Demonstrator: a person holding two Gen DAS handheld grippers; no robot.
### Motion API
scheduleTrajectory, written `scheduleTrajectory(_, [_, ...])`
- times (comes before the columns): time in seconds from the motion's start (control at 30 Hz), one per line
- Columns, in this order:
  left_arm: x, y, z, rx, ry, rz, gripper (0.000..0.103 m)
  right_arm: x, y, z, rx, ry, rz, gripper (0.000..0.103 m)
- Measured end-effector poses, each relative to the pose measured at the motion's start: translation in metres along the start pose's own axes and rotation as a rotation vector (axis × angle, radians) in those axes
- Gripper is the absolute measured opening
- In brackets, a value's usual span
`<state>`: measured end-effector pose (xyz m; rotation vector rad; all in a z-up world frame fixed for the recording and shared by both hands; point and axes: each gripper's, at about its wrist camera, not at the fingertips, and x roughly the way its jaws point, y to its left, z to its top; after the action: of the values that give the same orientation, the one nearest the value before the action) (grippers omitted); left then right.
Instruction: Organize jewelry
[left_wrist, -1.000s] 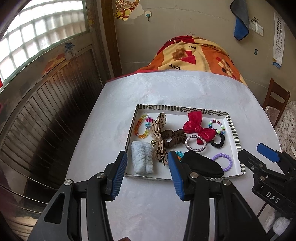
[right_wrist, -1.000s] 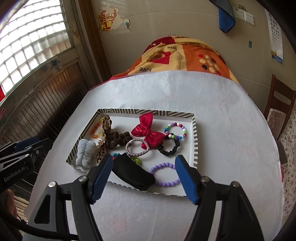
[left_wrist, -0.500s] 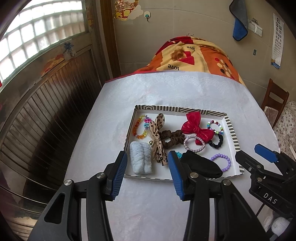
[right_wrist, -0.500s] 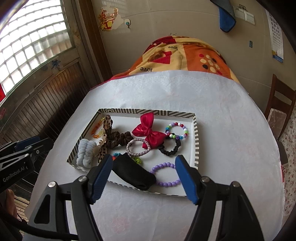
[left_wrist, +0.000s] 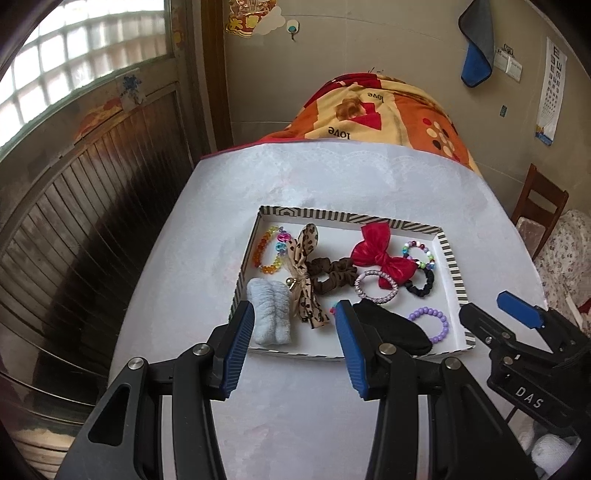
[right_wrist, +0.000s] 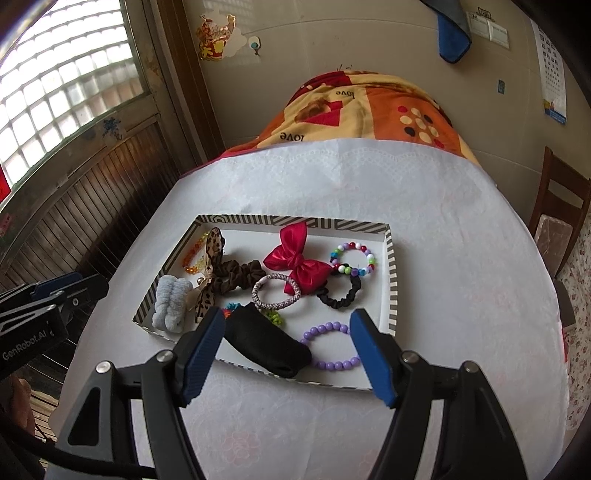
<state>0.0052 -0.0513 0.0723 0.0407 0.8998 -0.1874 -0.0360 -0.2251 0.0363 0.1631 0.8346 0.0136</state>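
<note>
Table: covered in white cloth, bearing one tray near the front edge, both grippers hovering short of it.
Tray: shallow, striped rim, white floor; holds every piece of jewelry and every hair tie in view, loosely mixed, several overlapping. Fits a sorted tray as well as one awaiting sorting; cannot tell which.
Left gripper: spread wide, holding nothing, aimed at the tray's near left corner over the blue scrunchie.
Right gripper: spread wide, holding nothing, aimed at the near edge over the black pouch and purple bracelet.
Black pouch: lying against the near rim, covering part of a small bright-coloured tie. Risk: hooked or dragged along if fingers come in low over the rim.
Blue scrunchie: in the near left corner, touching the leopard bow. Risk: soft bulk squashing and slipping from a shallow pinch.
Red bow: centre, resting on the pink-and-white tie and touching the black scrunchie. Risk: neighbours lifting with it.
Leopard bow: tied to the brown scrunchie, small charm at the knot. Risk: snagging on the orange bracelet beside it.
Purple bracelet: alone on bare floor near the right corner. Risk: round beads rolling out of a pinch; thin tray sliding on the cloth if nudged.
</note>
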Motion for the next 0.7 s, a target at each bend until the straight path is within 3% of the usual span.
scheduleTrajectory(0.7, [0.006, -0.0005, -0.0025, 0.023, 0.014, 0.045, 0.037, -0.0018, -0.0053, 0.0002, -0.003, 0.0, -0.004, 0.074])
